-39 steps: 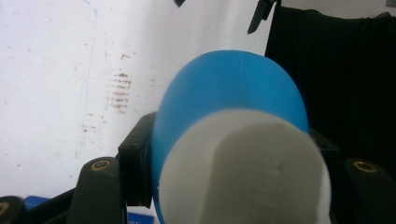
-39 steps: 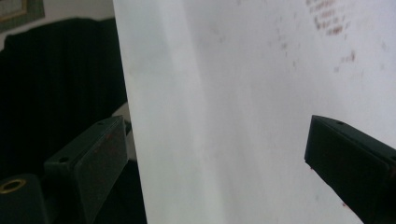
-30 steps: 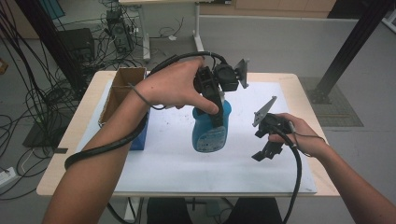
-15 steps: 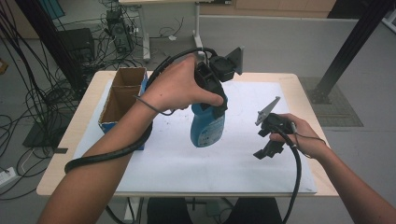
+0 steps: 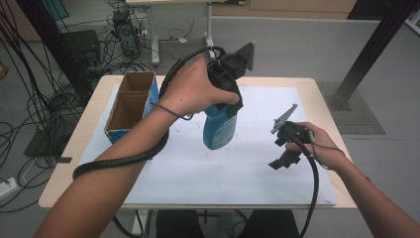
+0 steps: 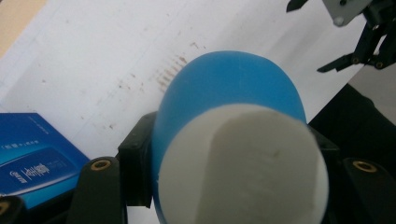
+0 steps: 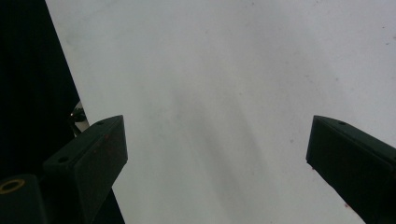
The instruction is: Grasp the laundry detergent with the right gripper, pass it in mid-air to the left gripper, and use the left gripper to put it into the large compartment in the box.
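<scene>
Blue bottle (image 5: 219, 130) with the white cap end (image 6: 243, 168) is already picked up: your left tongs (image 5: 225, 101) are clamped on its upper part, and it hangs tilted above the white sheet (image 5: 237, 173) on the worktop (image 5: 64, 163), clear of the surface as far as the high view shows. In the left tongs' own view the bottle sits squarely between the two jaws. So the grasp and lift look done; what is left, judging by how things lie, is carrying the bottle to wherever it belongs and setting it down, most likely the cardboard box (image 5: 130, 106) just to your left.

That box stands open at the left edge of the sheet. It has two compartments, and both look empty from above, though the bottom of the nearer one is in shadow. A blue carton (image 6: 32, 163) lies flat near the box.

Your right tongs (image 5: 285, 148) hover low over the right side of the sheet, jaws wide apart with nothing between them.
</scene>
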A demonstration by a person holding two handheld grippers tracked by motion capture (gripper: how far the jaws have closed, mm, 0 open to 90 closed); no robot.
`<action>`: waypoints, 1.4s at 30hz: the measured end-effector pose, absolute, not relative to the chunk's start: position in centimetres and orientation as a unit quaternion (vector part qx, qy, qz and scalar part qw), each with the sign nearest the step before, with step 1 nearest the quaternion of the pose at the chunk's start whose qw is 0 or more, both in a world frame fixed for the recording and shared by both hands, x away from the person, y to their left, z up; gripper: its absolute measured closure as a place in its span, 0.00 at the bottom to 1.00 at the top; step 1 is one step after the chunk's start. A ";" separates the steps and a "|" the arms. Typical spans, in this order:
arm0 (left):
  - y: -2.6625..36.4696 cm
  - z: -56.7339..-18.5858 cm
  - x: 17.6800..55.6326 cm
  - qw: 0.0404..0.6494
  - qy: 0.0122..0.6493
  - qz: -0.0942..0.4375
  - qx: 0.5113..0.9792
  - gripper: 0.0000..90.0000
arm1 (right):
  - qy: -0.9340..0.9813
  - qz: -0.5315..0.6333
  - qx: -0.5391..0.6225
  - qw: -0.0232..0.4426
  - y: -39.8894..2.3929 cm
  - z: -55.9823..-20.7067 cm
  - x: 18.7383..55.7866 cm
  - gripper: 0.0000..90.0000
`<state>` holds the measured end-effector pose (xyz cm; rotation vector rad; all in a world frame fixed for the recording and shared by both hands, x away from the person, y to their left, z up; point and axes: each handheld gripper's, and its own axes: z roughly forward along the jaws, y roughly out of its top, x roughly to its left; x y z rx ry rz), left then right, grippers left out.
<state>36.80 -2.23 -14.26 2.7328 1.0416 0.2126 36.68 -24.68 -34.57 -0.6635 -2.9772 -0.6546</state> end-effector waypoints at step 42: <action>11.4 -3.8 42.3 0.137 0.552 0.148 0.809 0.41 | -0.960 -0.208 -0.189 0.009 -22.9 -34.9 36.5 0.06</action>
